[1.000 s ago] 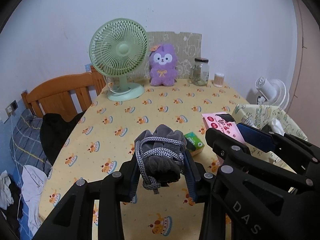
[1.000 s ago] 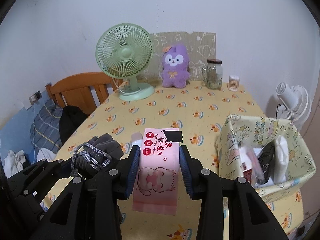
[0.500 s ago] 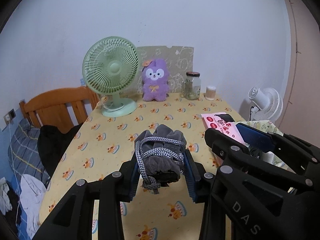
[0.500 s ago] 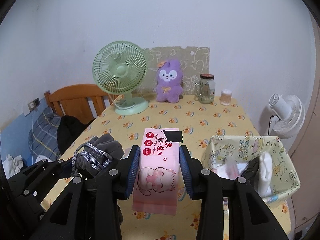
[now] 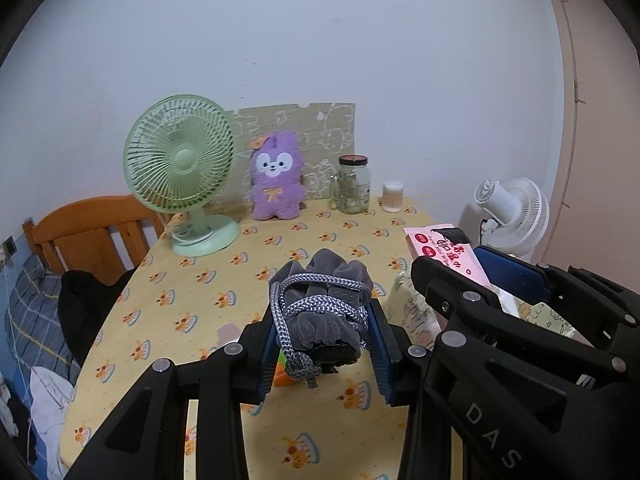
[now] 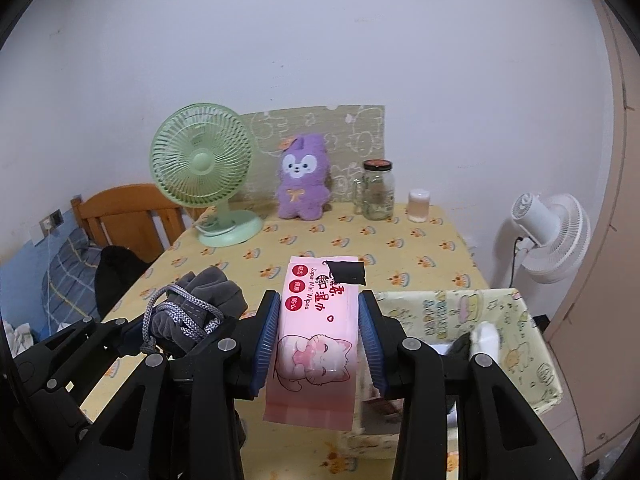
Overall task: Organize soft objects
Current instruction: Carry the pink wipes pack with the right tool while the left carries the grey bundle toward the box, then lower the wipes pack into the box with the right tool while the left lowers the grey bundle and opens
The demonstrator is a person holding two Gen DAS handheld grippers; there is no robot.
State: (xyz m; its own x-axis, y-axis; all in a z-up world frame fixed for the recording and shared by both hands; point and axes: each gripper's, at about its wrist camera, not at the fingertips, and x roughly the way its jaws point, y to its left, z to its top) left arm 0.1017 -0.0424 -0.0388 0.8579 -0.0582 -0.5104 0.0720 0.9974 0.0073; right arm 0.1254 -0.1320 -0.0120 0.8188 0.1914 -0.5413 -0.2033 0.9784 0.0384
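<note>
Nearest, two pairs of black tongs with blue pads reach forward side by side above a surface covered in a yellow cloth with a cake print. The left tongs are clamped on a grey fabric bundle wound with grey braided cord, held clear of the cloth. Just to their right, the right tongs are clamped on a pink pack of wet wipes with a cartoon cat on it, also lifted. Below and to the right of the pack sits a pale yellow fabric basket printed with drawings, its contents dark and white and hard to make out. Farther back, along the wall, stand from left to right a green desk fan, a purple plush toy, a glass jar with a dark lid and a small pale container. Off the left edge is a wooden headboard with bedding; off the right edge stands a white fan.
</note>
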